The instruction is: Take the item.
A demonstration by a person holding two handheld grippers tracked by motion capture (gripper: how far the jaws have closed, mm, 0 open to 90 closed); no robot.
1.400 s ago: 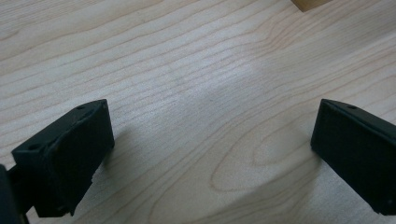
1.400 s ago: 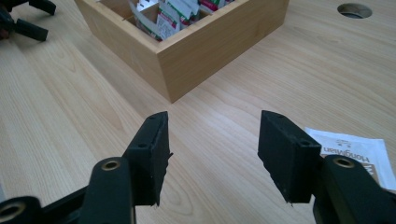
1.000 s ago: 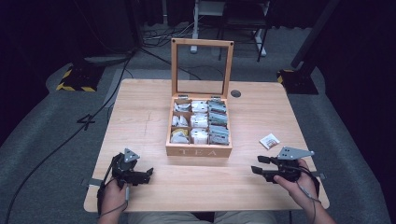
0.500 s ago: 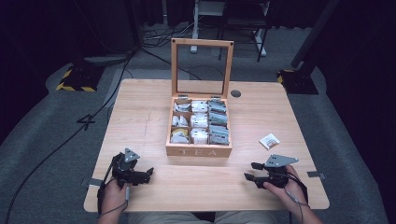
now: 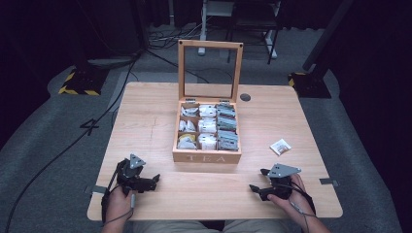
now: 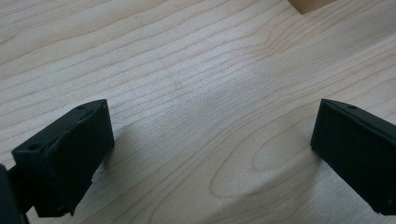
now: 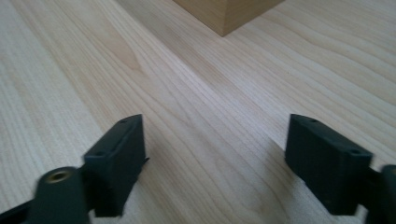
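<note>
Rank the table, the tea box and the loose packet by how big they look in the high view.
1. table
2. tea box, its lid standing open
3. loose packet to the right of the box, by far the smallest

Evenly, brightly lit on the table point(image 5: 145, 121), falling to near black beyond it. Soft shadows pooled under each jaw. Slightly soft throughout the high view; blurred close beside the jaws.
</note>
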